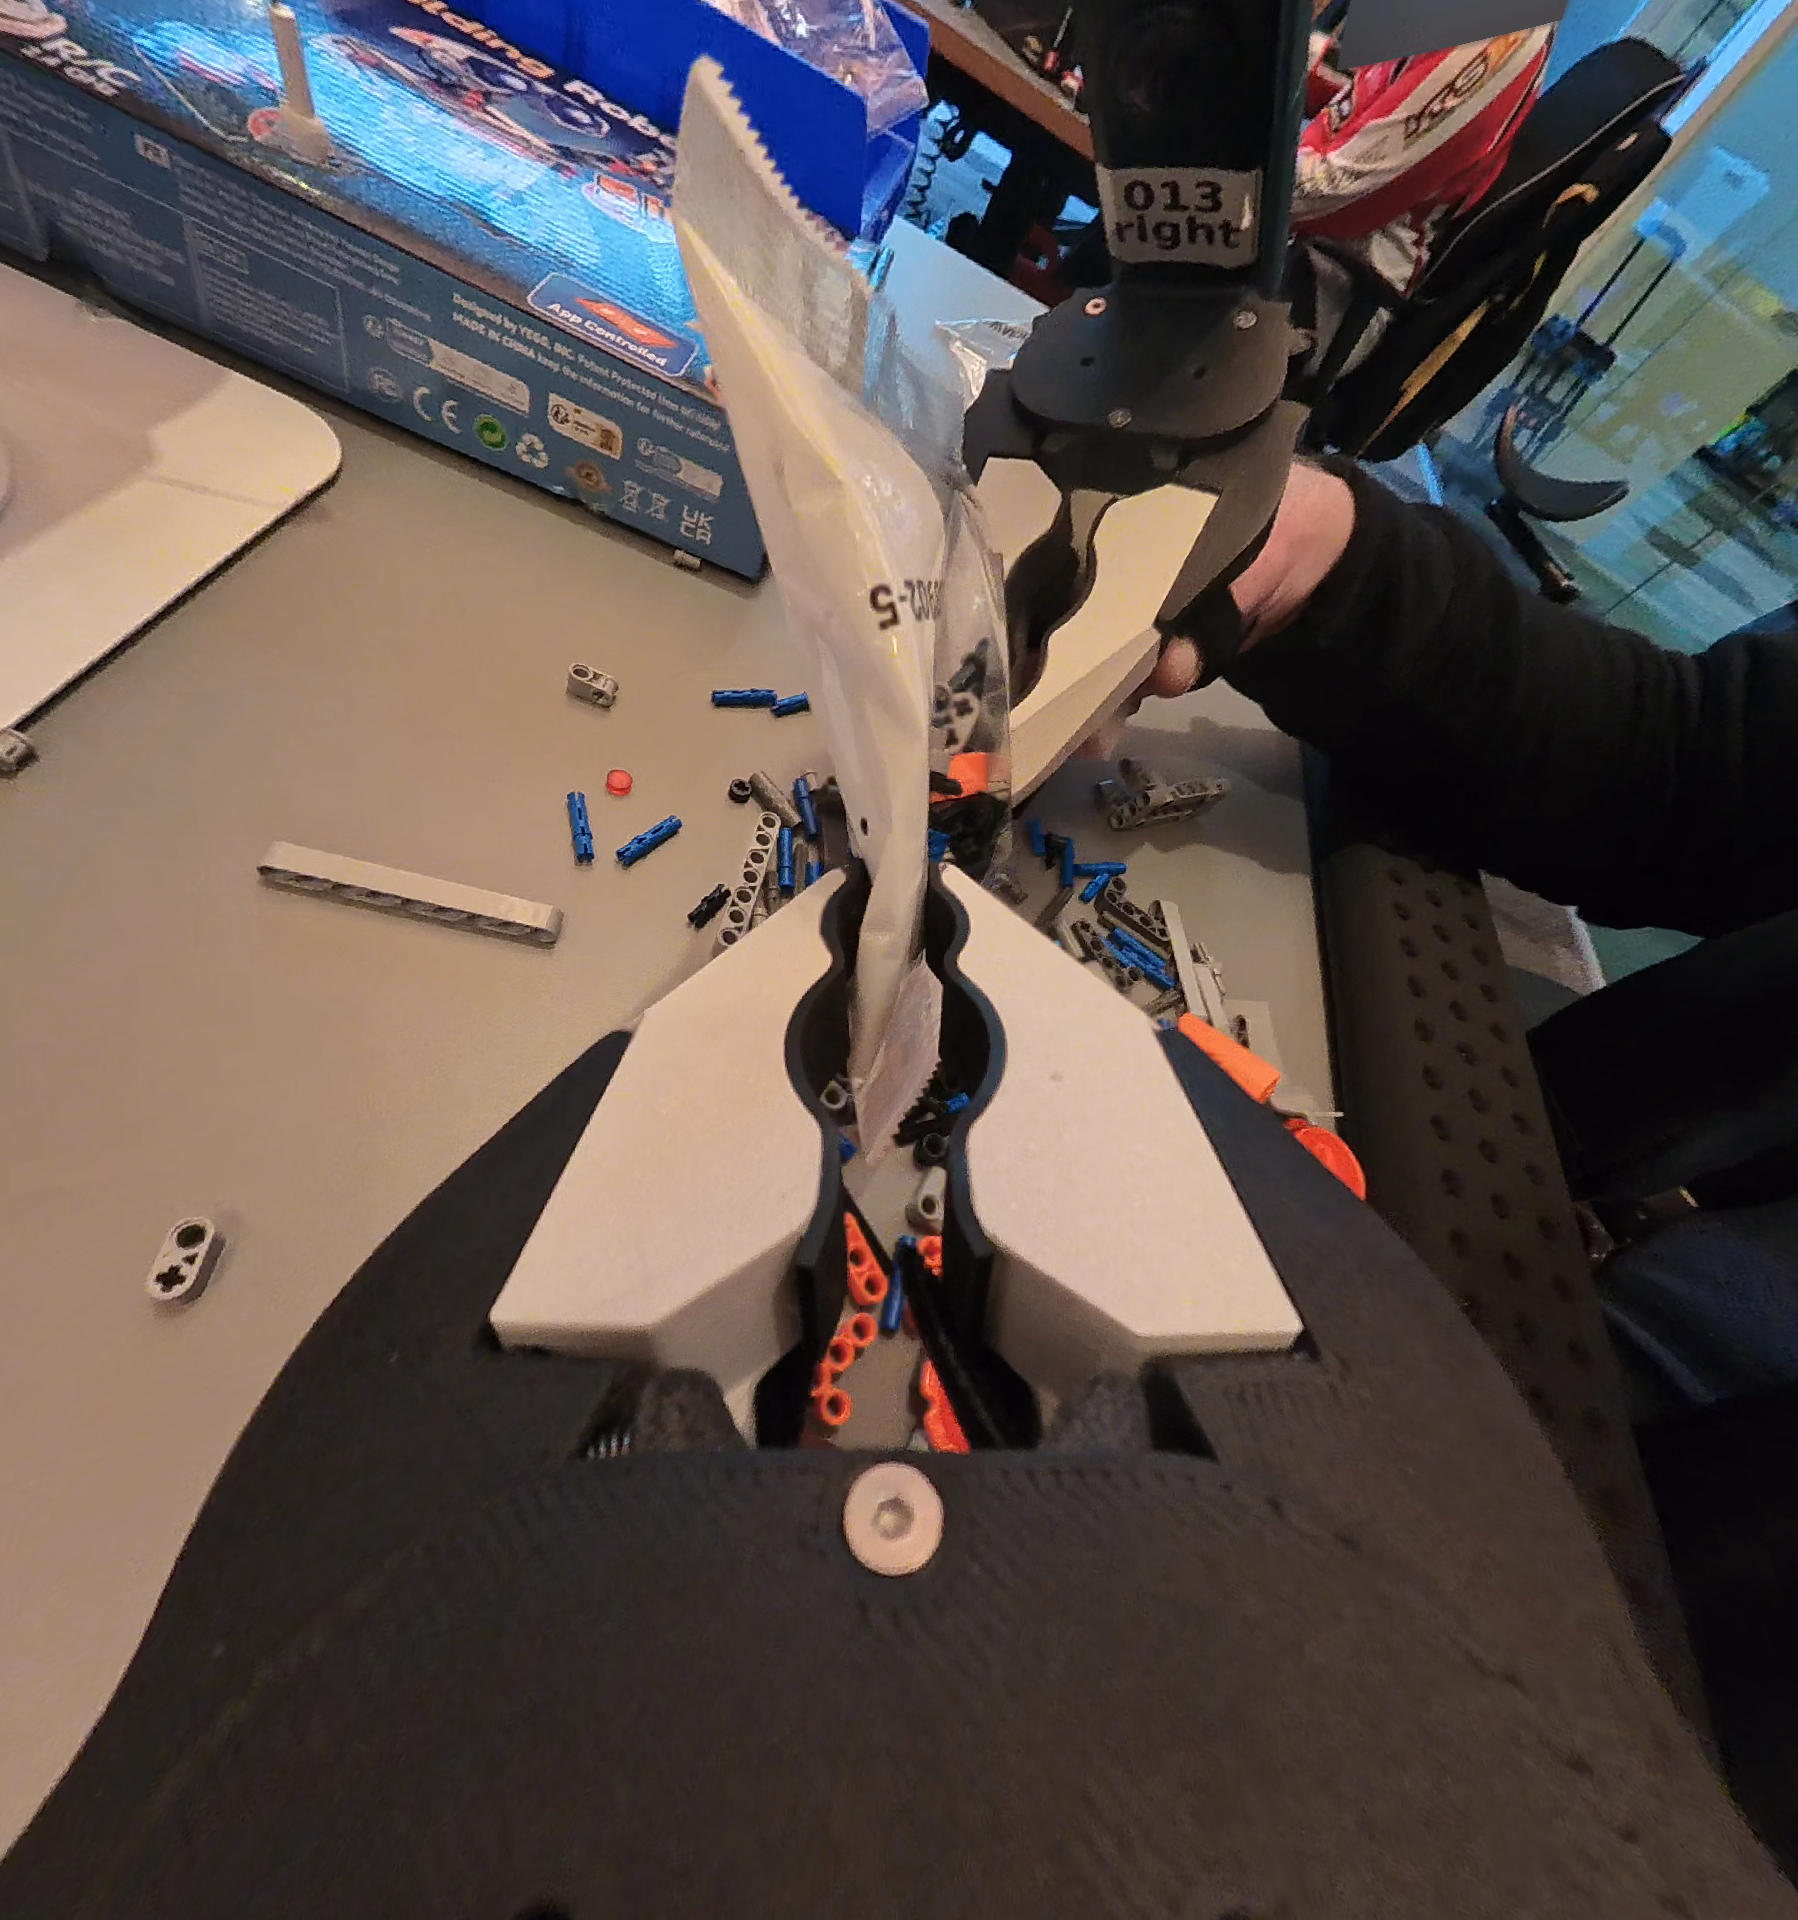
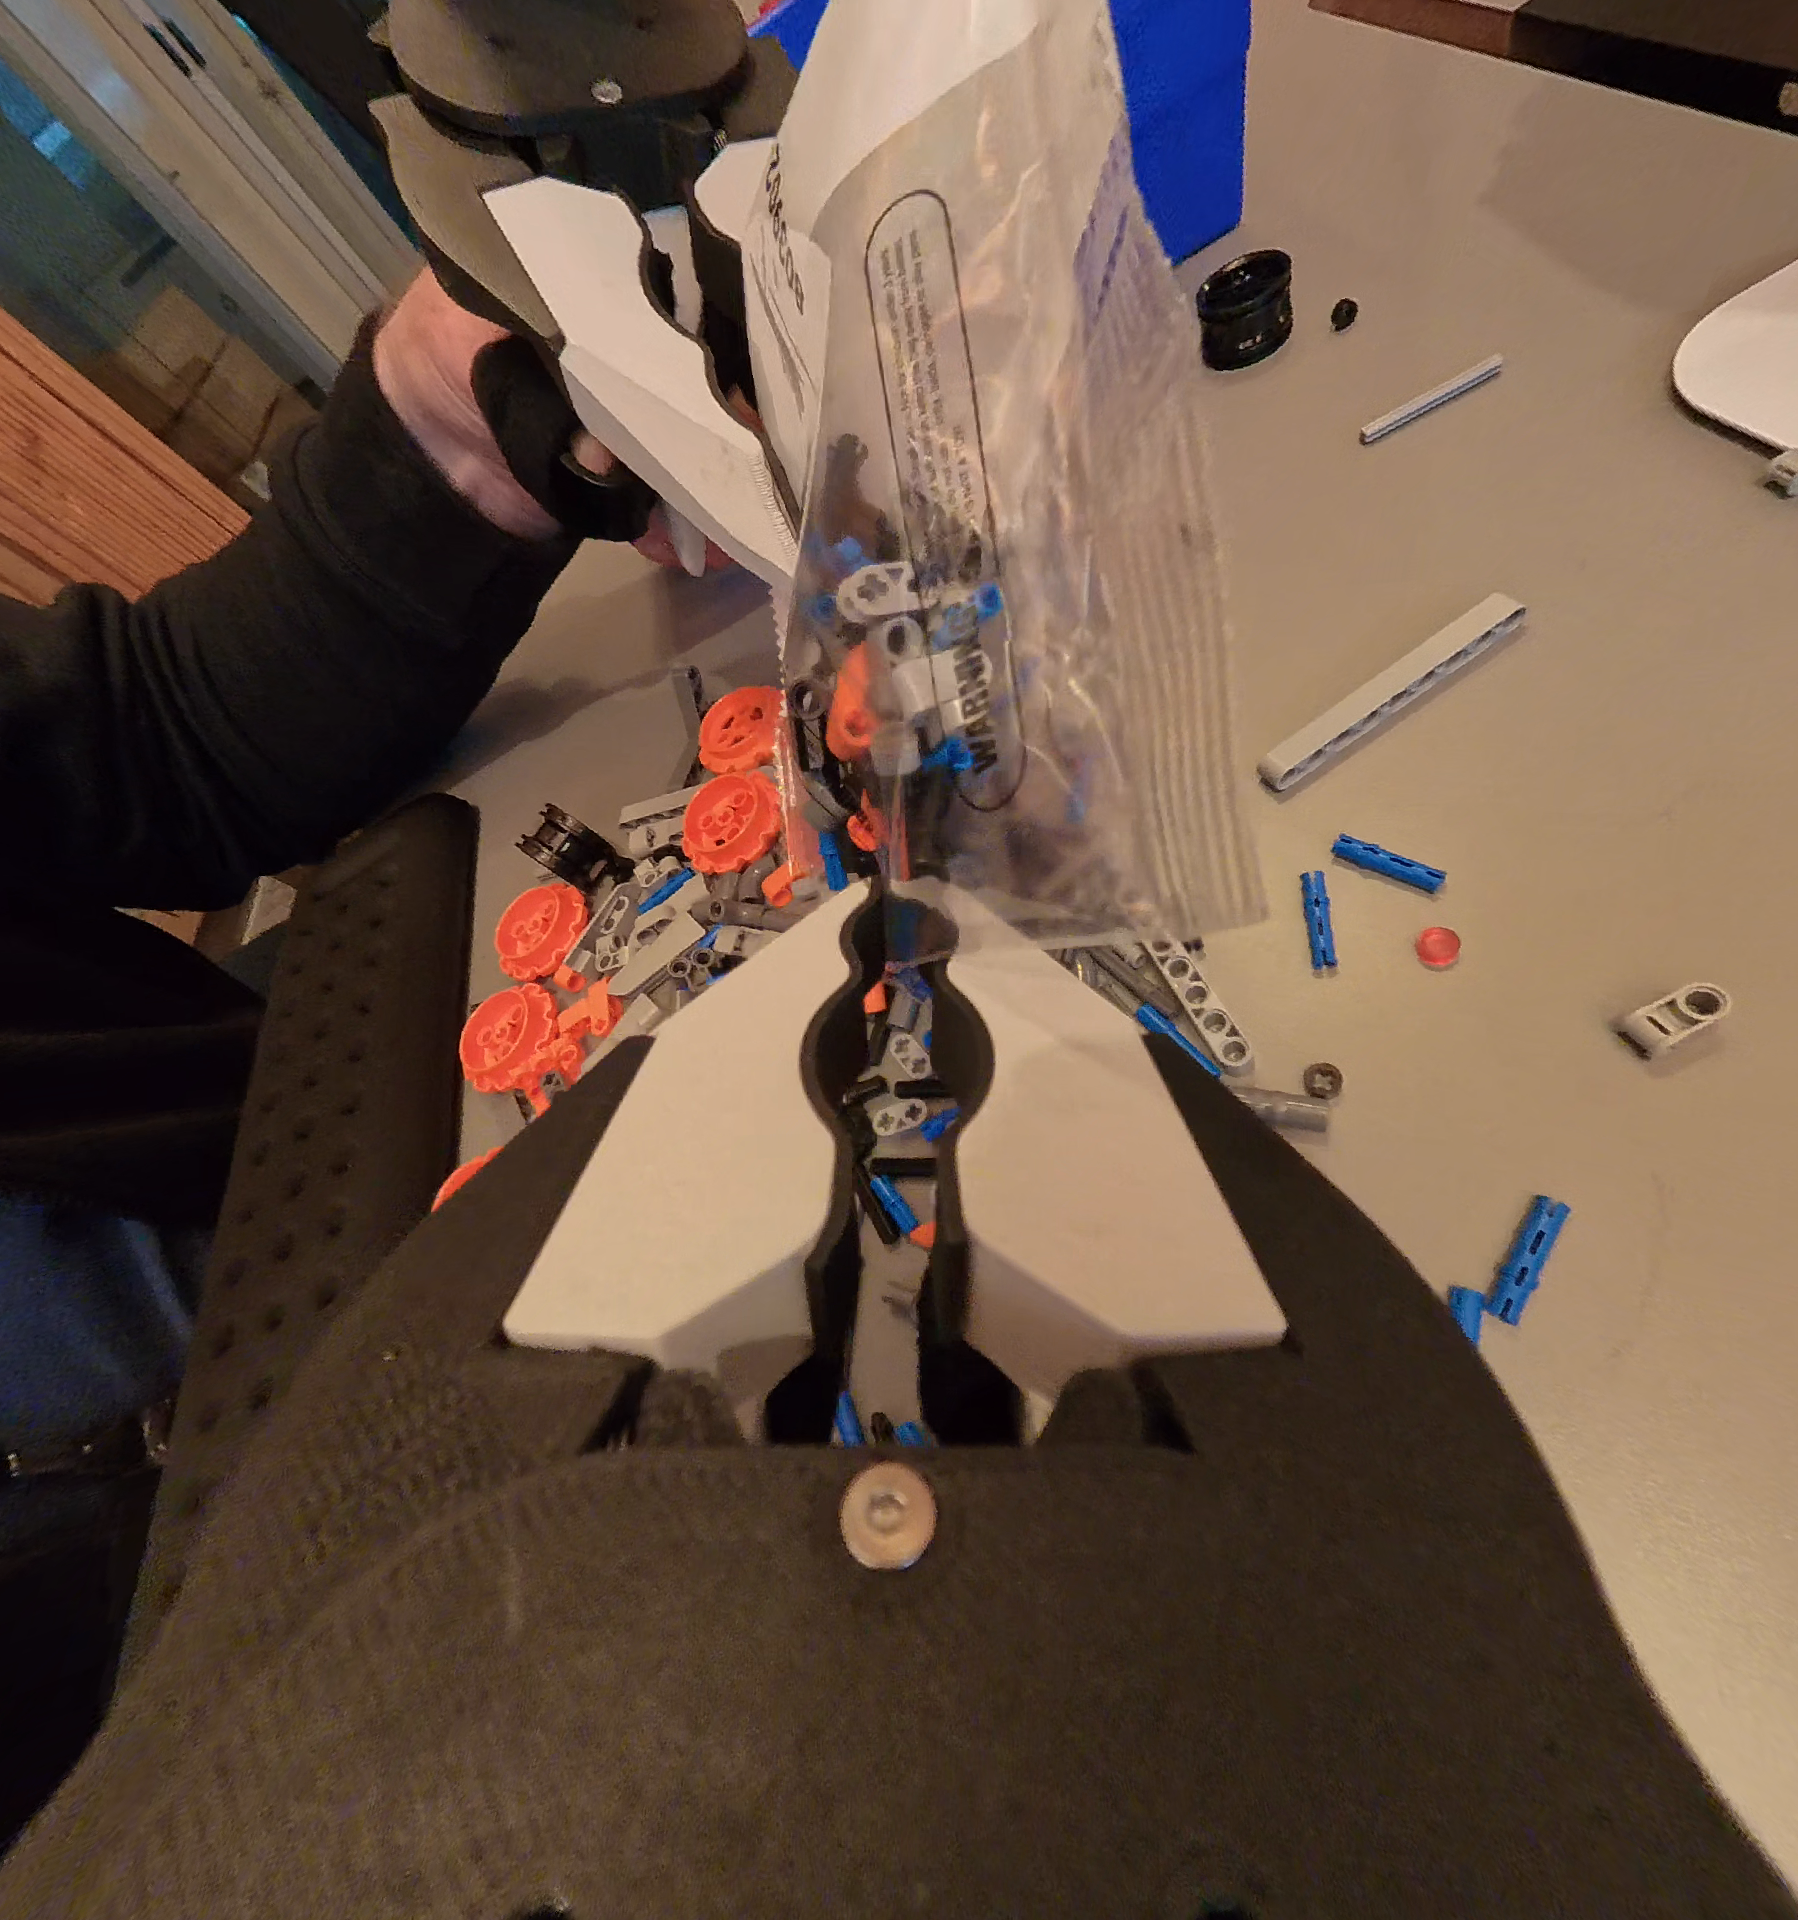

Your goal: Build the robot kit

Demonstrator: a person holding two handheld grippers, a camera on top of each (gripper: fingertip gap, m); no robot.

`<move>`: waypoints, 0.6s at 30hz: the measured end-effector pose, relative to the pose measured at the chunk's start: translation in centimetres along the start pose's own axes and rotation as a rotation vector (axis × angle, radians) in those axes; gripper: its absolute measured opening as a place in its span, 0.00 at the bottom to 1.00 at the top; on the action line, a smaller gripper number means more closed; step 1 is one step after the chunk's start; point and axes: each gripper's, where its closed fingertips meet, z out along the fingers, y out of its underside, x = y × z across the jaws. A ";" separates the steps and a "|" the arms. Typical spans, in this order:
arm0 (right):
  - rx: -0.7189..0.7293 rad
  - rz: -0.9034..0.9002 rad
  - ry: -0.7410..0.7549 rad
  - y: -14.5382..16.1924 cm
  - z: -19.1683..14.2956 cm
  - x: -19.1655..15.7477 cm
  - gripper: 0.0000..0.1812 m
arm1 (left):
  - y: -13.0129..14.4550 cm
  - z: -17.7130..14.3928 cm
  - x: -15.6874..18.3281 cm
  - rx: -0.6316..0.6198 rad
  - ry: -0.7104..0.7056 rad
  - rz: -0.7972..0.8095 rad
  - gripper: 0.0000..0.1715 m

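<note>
grey surface (image 2: 1497, 1091) under you is strewn with small building parts (image 2: 604, 935). both your left tongs (image 1: 890, 883) and right tongs (image 2: 890, 894) are pinched closed on the plastic bag (image 2: 978, 520), held up over the pile. if either grip slackens or you tug apart too hard, the bag could tear and scatter pieces off the edge.

Blue cardboard box (image 1: 375, 239) cut off by top and left edges of left wrist view. White flat board (image 1: 95, 540) runs off left edge; in right wrist view only one rounded corner shows. Clear plastic bag (image 2: 999, 520) hides part of the brick pile (image 2: 666, 904) behind it; bag top leaves frame. Loose pieces inside bag blurred, mostly unidentifiable. Left hand-held gripper (image 2: 739, 457) body cropped at top.
</note>
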 end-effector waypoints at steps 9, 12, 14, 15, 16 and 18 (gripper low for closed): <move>-0.031 -0.046 0.013 0.4 0.1 -0.1 0.03 | 0.2 0.0 -0.4 -0.024 -0.047 0.061 0.05; -0.037 -0.007 -0.006 0.6 0.3 -0.1 0.11 | 0.4 0.0 -0.4 -0.034 -0.051 0.066 0.05; -0.043 -0.006 0.000 0.7 0.5 0.0 0.16 | 0.6 0.0 -0.5 -0.043 -0.061 0.073 0.05; -0.043 -0.016 -0.001 0.6 0.5 -0.1 0.14 | 0.5 0.0 -0.5 -0.042 -0.061 0.075 0.05; -0.043 -0.018 -0.004 0.6 0.5 -0.2 0.15 | 0.5 0.0 -0.4 -0.039 -0.055 0.077 0.05; -0.039 -0.032 0.003 0.6 0.5 -0.1 0.04 | 0.4 -0.1 -0.4 -0.038 -0.058 0.084 0.05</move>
